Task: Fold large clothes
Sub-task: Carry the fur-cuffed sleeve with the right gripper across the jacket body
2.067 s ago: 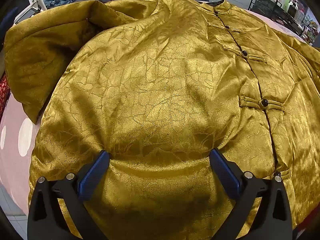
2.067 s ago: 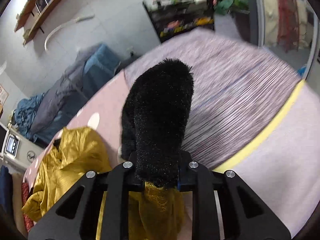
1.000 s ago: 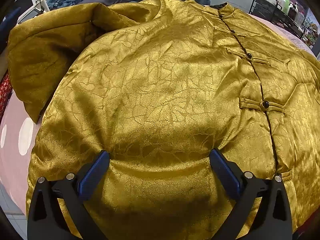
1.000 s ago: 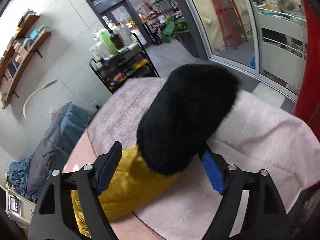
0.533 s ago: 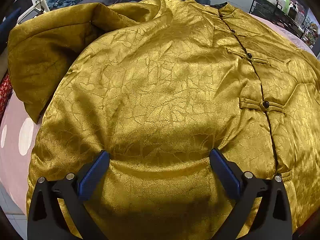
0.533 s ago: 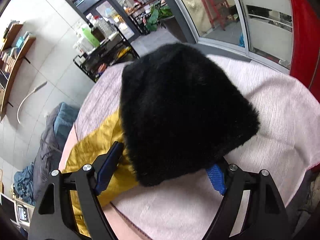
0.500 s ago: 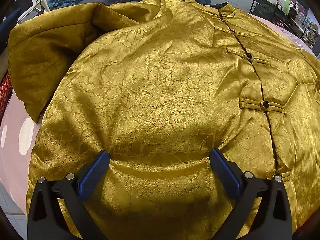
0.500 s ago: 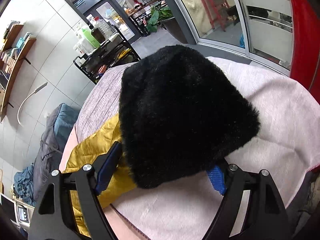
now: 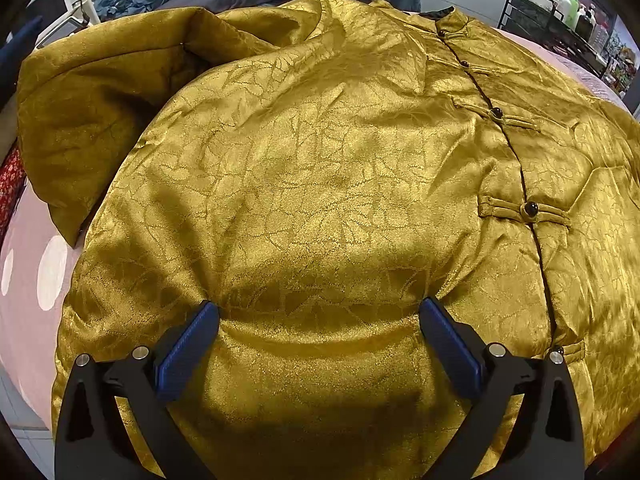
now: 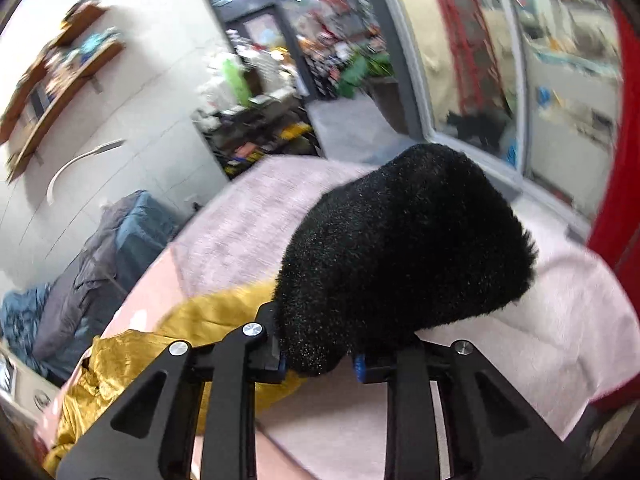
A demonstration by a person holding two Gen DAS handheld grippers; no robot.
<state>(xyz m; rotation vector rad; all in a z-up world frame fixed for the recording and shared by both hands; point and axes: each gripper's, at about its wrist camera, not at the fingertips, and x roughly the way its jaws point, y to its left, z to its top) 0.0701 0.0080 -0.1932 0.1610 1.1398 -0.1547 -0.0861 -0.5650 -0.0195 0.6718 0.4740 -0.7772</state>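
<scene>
Two grippers are in play, and I report on each from the fingers outward. On my right gripper (image 10: 318, 360) the jaws have just been closing, and they now stand clenched on the black fur cuff (image 10: 404, 256), whose near end is pinched between the blue pads. That cuff ends the right sleeve (image 10: 192, 332) of the gold jacket (image 9: 320, 184), and the sleeve trails from it toward the lower left of the right wrist view. Beyond the cuff lies the pink bed cover (image 10: 560, 320), running out to the bed's far edge by the glass wall.

On my left gripper (image 9: 320, 320) the fingers stand wide apart and grasp nothing. Their tips rest on or just above the jacket's front panel near the hem; I cannot tell which. The jacket lies face up, buttoned, spread across most of the bed, collar toward the far edge. Its other sleeve (image 9: 100, 92) is heaped at the far left corner.

Judgement on the step in hand: the right sleeve is to be folded across the body.
- Confirm the pinch takes cloth and not fur alone, since pile may slip.
- Carry the cuff low and flat toward the button line (image 9: 496, 112).
- Use the left fingers to pin the panel, as the satin looks slippery.
</scene>
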